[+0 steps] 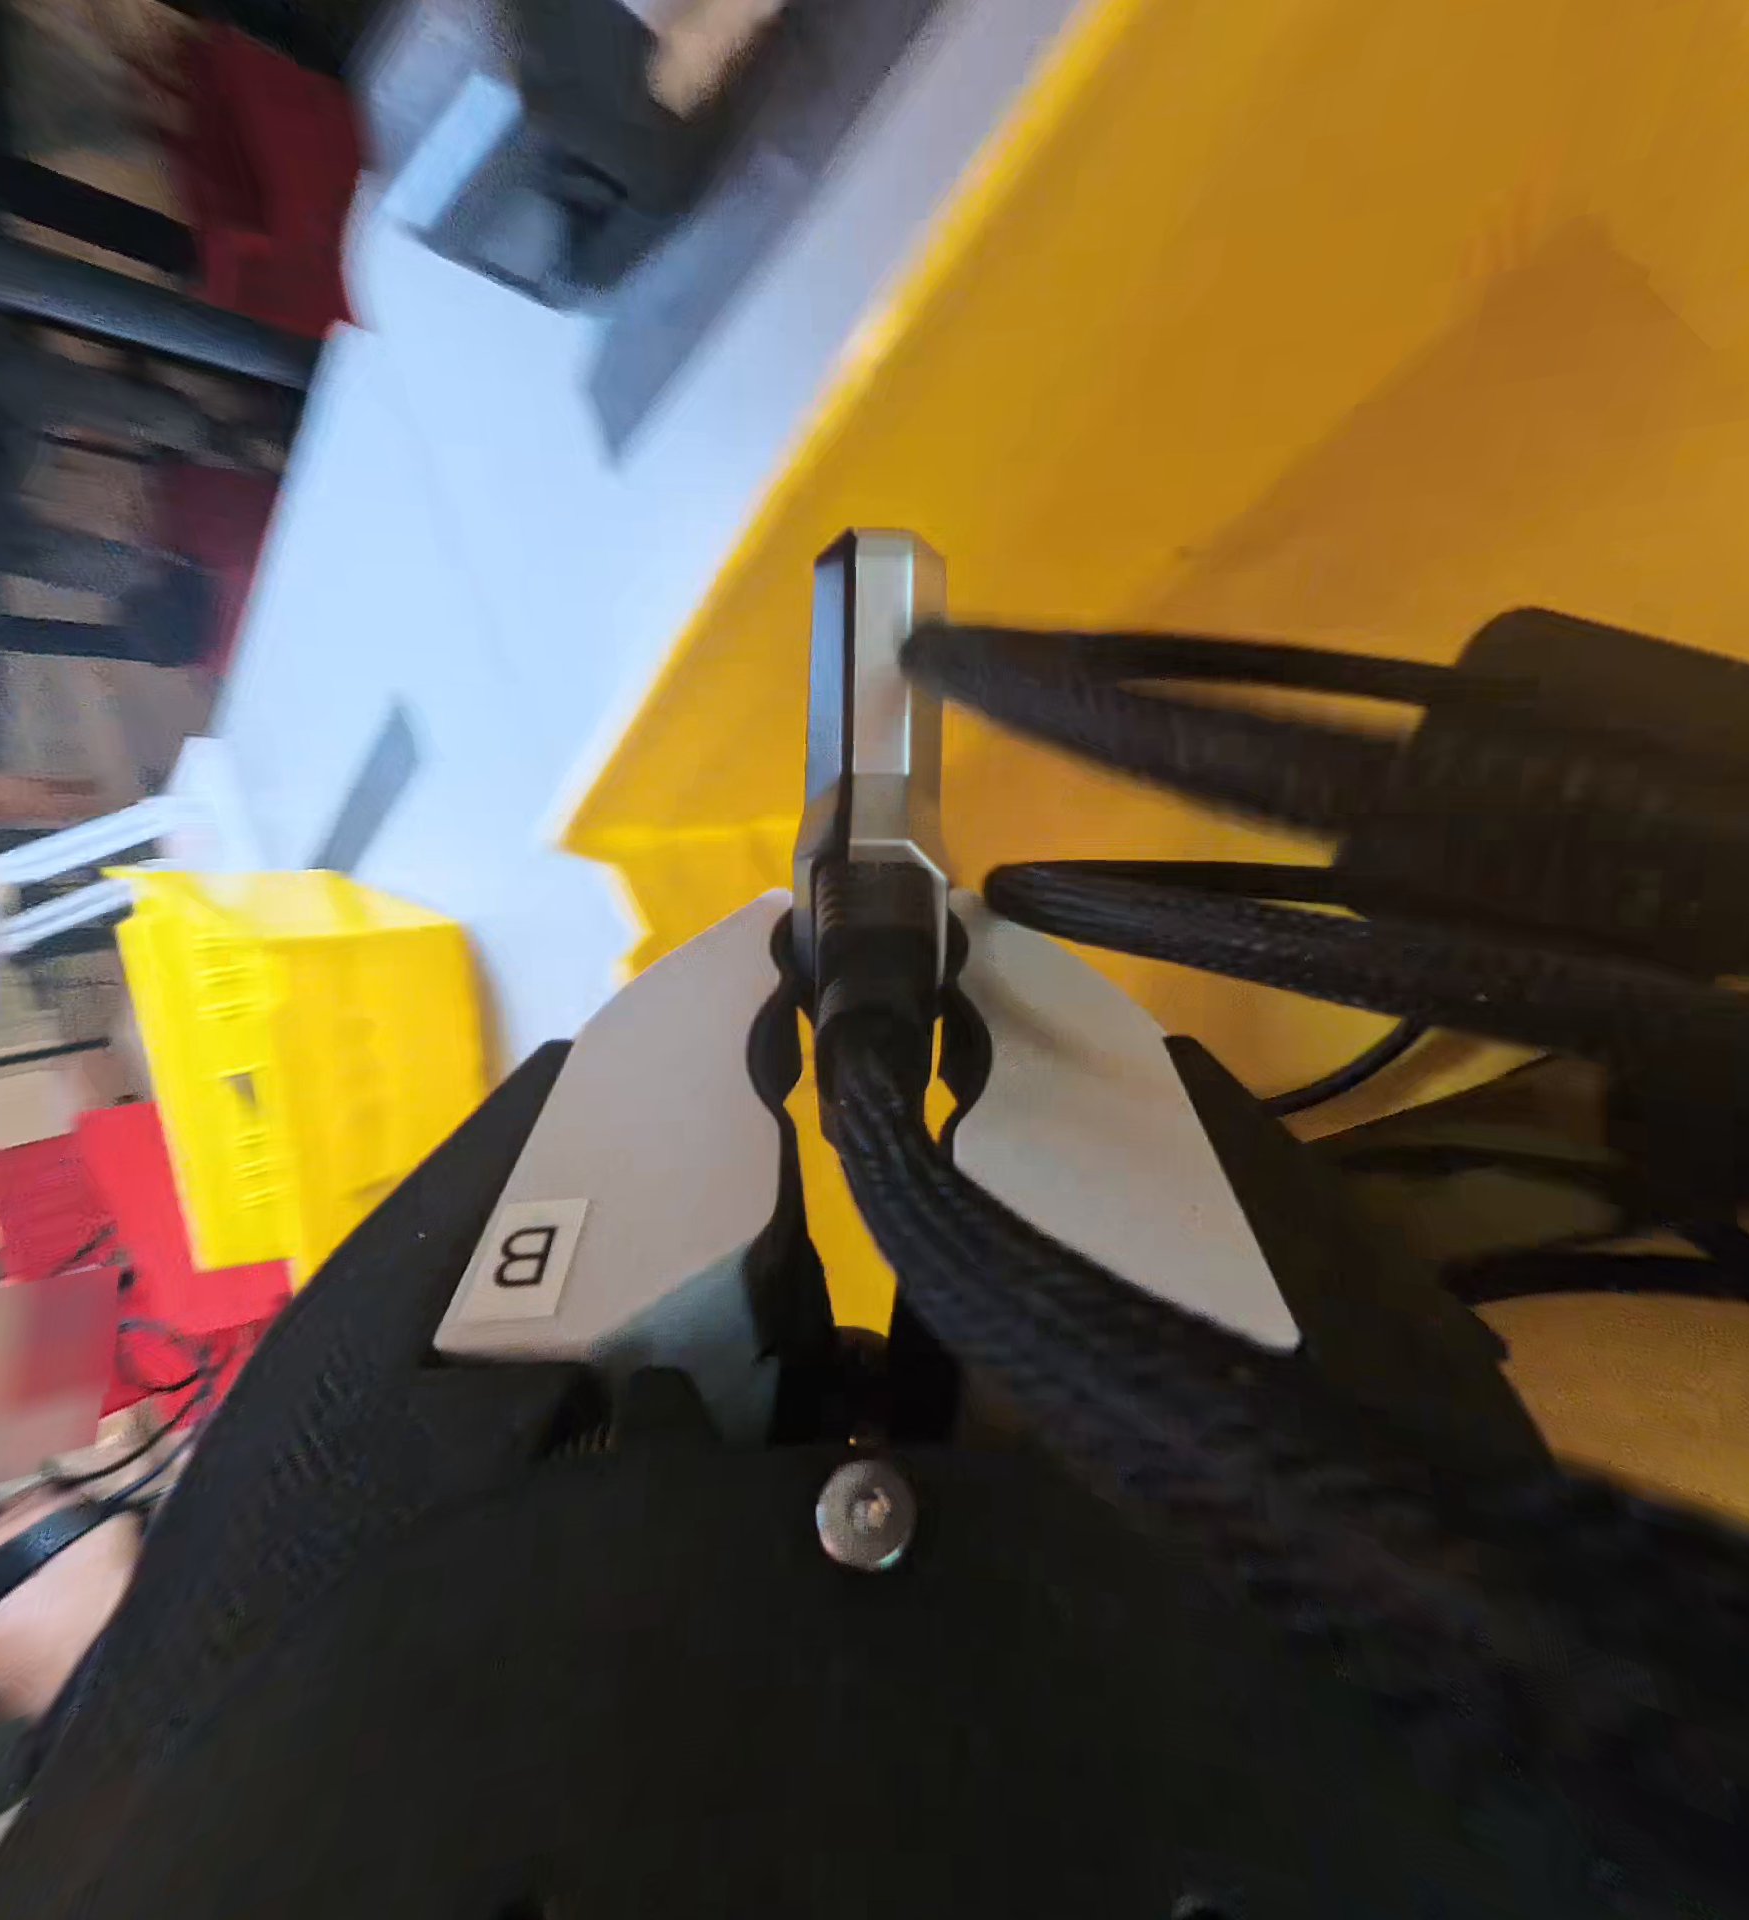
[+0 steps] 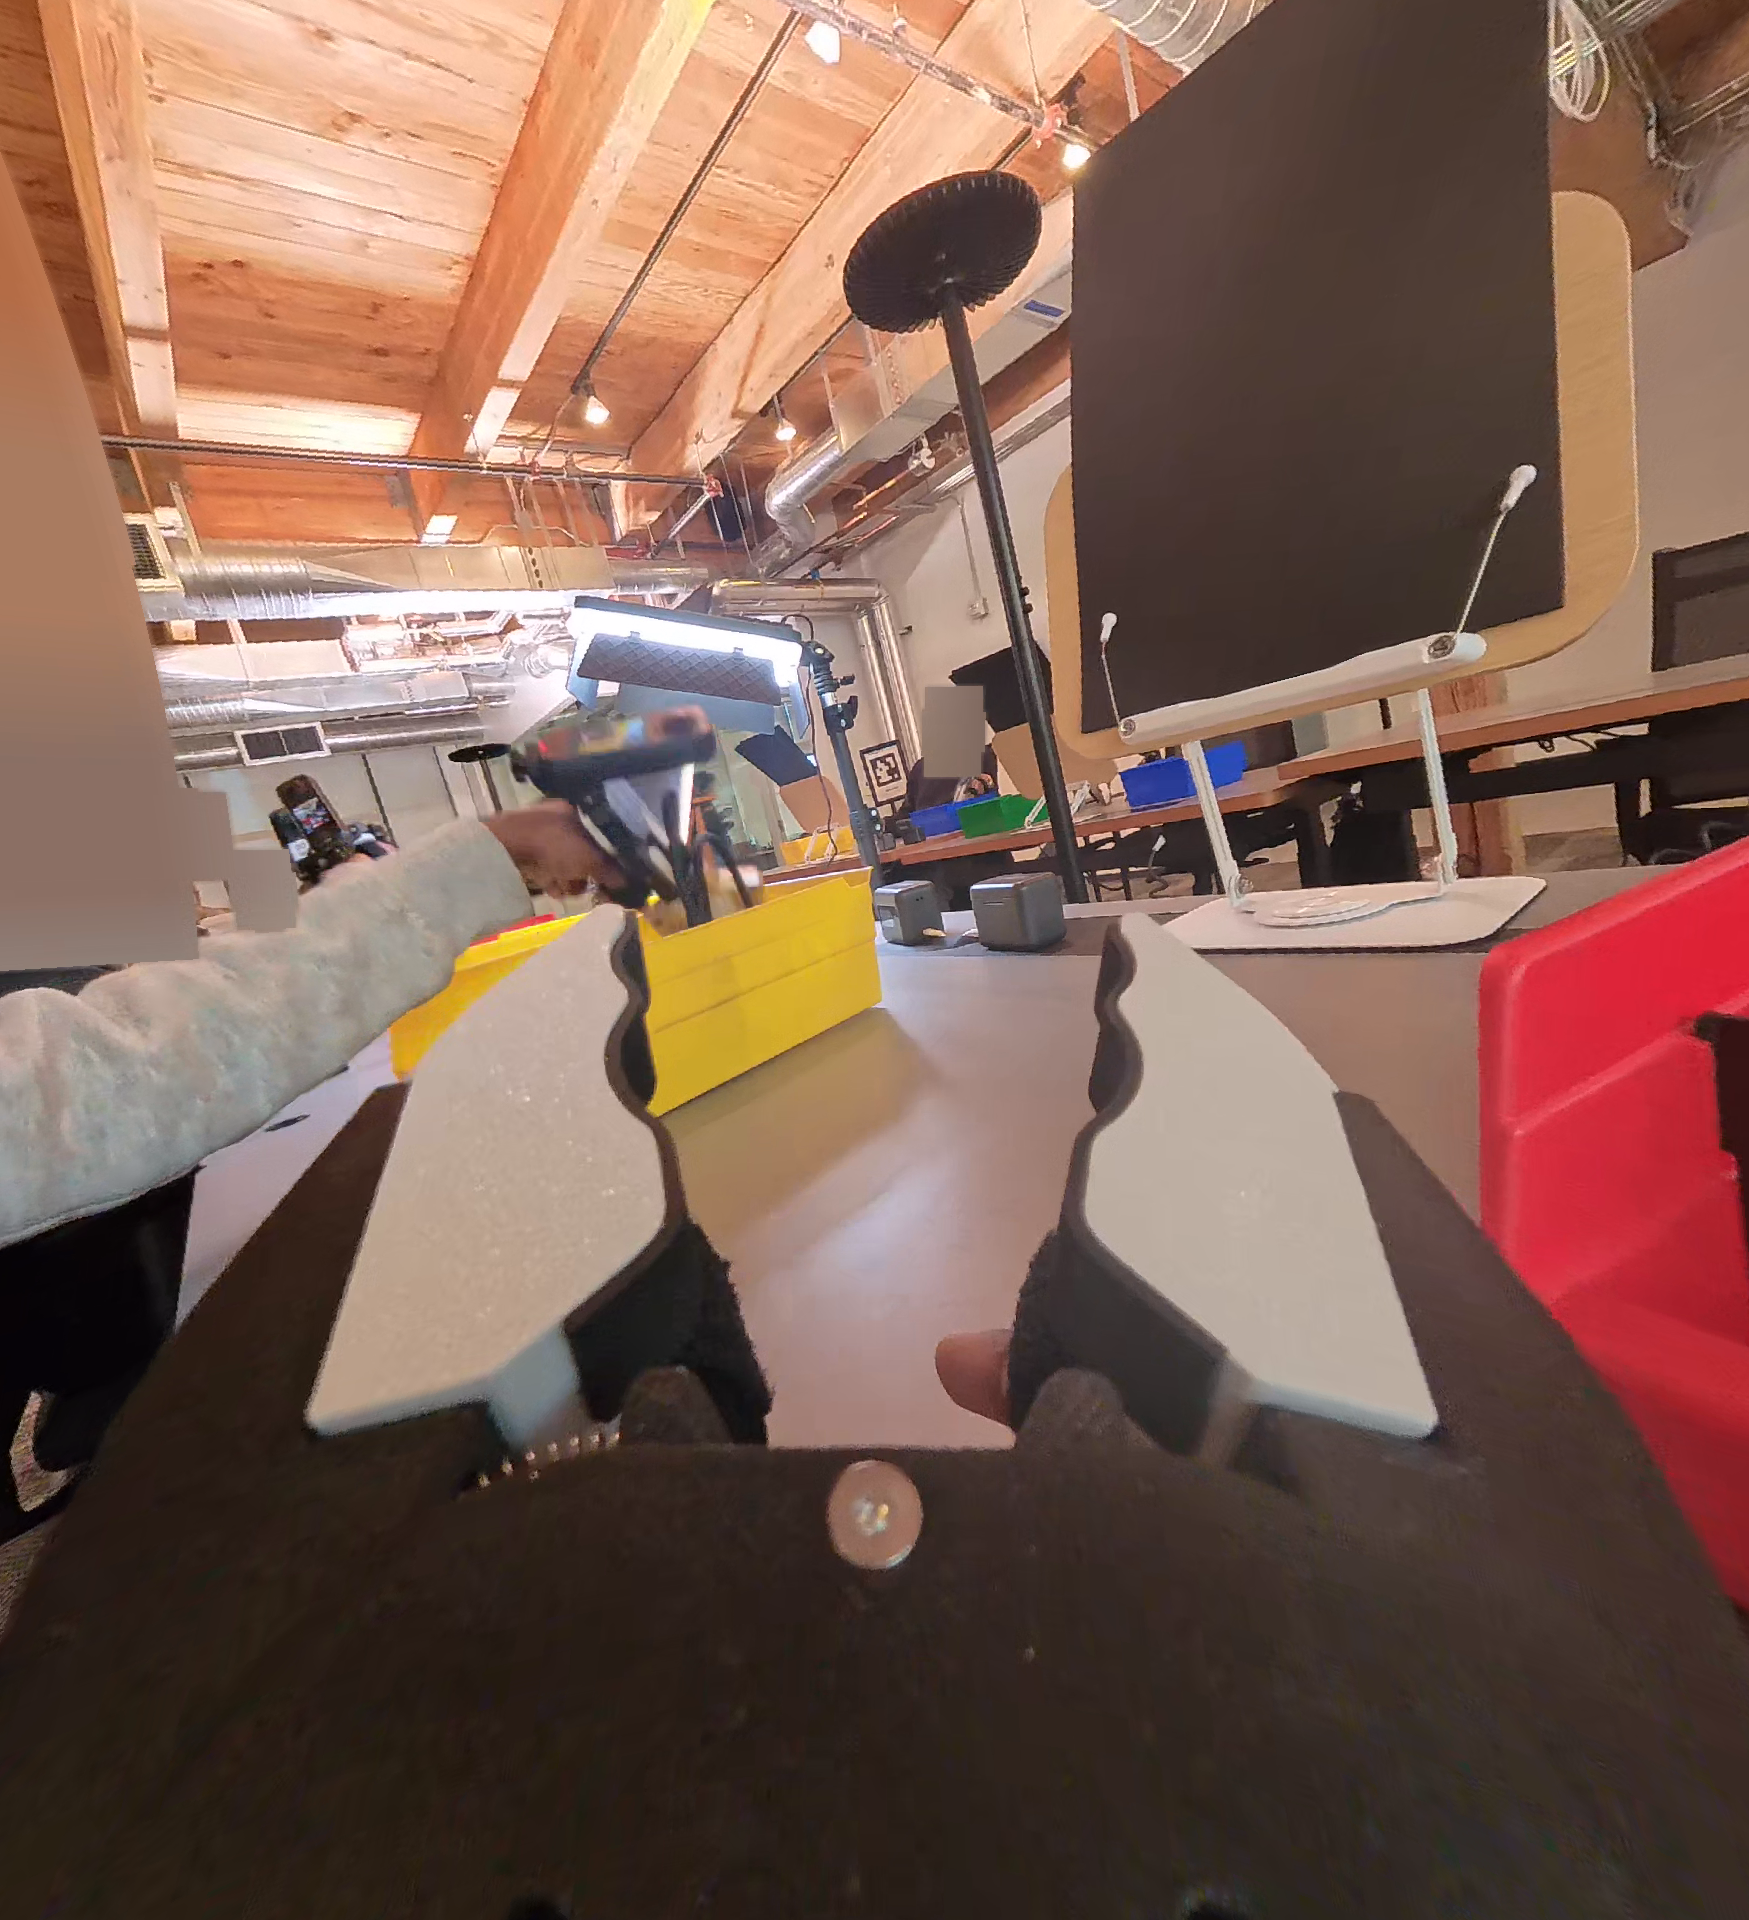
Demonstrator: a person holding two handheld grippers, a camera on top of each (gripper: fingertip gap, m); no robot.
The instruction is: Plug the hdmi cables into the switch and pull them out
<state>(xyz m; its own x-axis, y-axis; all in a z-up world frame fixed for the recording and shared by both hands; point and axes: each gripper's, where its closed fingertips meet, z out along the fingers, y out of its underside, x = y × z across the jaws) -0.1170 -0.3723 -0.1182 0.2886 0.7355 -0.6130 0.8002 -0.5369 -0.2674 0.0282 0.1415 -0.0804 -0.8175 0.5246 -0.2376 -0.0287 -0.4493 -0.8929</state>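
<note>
In the left wrist view my left gripper (image 1: 870, 935) is shut on the black plug (image 1: 875, 966) of a braided HDMI cable (image 1: 1005, 1226). The plug sits in the end of a small silver switch (image 1: 875, 686), held edge-on above the inside of a yellow bin (image 1: 1369, 312). Another braided cable (image 1: 1161, 707) leaves the switch's side toward a black bundle (image 1: 1597, 790). In the right wrist view my right gripper (image 2: 870, 956) is open and empty, low over the grey table (image 2: 901, 1174). The left gripper (image 2: 631, 810) shows far off, over the yellow bin (image 2: 776, 977).
A red bin (image 2: 1628, 1143) stands close on the right of my right gripper. Two small grey cubes (image 2: 1015, 912), a black pole (image 2: 1015, 644) and a stand with a dark board (image 2: 1317, 416) are at the back. A smaller yellow bin (image 1: 309, 1039) lies left of my left gripper.
</note>
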